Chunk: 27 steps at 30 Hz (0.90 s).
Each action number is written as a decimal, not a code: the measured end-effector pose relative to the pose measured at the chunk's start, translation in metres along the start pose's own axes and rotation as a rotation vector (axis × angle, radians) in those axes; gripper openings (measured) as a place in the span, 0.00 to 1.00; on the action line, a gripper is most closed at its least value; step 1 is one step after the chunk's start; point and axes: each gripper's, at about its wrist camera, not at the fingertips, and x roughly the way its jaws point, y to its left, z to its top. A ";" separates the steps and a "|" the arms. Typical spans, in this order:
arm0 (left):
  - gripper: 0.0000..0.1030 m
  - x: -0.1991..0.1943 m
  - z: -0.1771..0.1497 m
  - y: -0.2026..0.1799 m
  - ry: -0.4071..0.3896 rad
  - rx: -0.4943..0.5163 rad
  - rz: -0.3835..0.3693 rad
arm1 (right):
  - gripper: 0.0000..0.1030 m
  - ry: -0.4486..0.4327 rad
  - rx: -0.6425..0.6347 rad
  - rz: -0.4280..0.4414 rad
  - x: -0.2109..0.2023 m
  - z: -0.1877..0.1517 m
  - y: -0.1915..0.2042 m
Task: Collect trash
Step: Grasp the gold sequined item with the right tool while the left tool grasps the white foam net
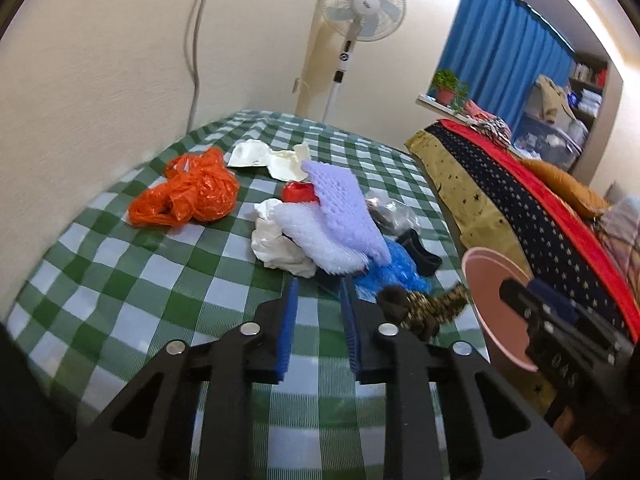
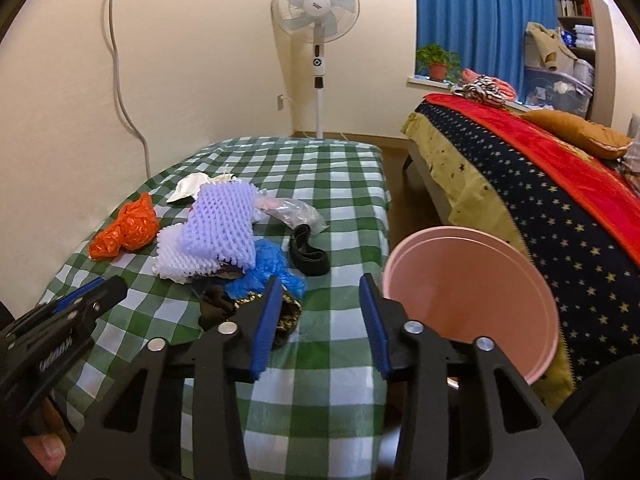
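While both sets of jaws hang open and empty, left gripper [image 1: 319,292] faces the lavender foam-net trash pile [image 1: 340,204] mid-frame on the green-checked desk [image 1: 120,272]; round pink plastic bin [image 2: 472,292] sits lower right

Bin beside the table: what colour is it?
Pink, plain inside and out. The bin shows best in the right wrist view.

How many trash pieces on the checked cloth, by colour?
Orange bag: 1
Foam nets, lilac and white: 2
White paper wads: 2
Blue bag: 1
Clear wrap: 1
Red scrap: 1
Total: 8
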 end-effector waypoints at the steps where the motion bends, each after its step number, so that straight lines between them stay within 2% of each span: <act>1: 0.21 0.004 0.002 0.002 -0.001 -0.015 0.002 | 0.38 0.002 0.000 0.006 0.003 0.000 0.001; 8: 0.21 0.031 0.014 0.008 0.010 -0.087 -0.024 | 0.39 0.059 0.012 0.059 0.027 -0.001 0.009; 18: 0.21 0.055 0.015 0.002 0.052 -0.119 -0.082 | 0.38 0.112 0.006 0.078 0.048 -0.008 0.018; 22: 0.21 0.061 0.015 0.002 0.059 -0.143 -0.096 | 0.22 0.125 0.015 0.084 0.051 -0.009 0.015; 27: 0.21 0.062 0.014 0.006 0.064 -0.179 -0.108 | 0.11 0.130 0.015 0.094 0.050 -0.010 0.014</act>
